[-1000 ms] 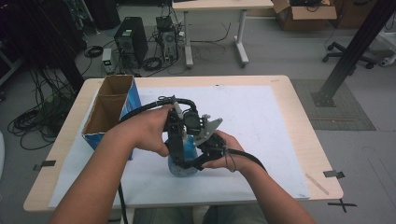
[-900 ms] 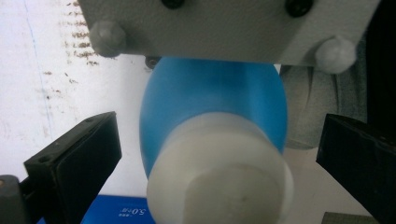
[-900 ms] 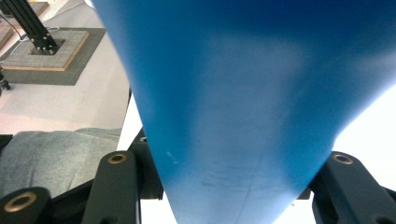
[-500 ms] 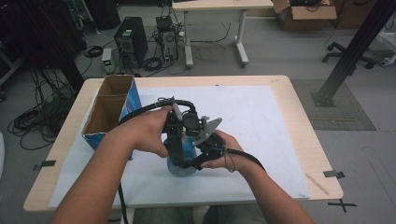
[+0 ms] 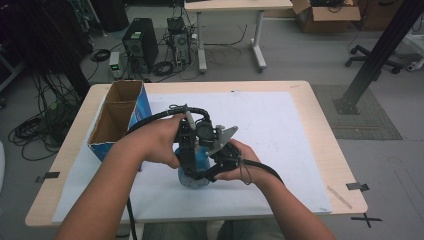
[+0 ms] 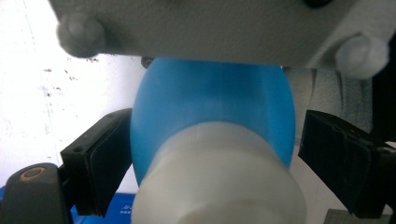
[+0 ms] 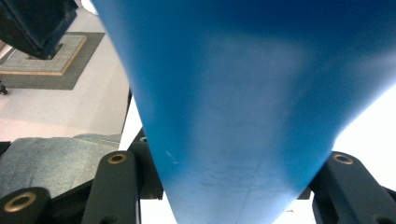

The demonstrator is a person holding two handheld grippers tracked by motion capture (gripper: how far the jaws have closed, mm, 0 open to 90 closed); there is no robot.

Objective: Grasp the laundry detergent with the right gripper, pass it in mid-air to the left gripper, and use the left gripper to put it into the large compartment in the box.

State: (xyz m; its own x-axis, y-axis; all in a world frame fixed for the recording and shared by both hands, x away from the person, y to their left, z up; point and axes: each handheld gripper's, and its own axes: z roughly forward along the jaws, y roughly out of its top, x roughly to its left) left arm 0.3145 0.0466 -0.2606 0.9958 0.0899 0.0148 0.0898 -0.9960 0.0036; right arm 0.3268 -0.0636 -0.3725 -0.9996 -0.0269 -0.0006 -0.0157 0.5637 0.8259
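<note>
R gripper (image 5: pixel 200 172) clamps blue bottle (image 5: pixel 196 162) body to steady it; L gripper (image 5: pixel 186 150) jaws, just been closing, straddle white cap (image 6: pixel 219 179), not gripping yet.

The high view looks forward and down from above the table's (image 5: pixel 310 125) near edge. Both gripper views sit very close to the blue bottle (image 5: pixel 200 160): the left looks down past its white cap (image 6: pixel 219 182), the right along its body (image 7: pixel 243 116).
</note>
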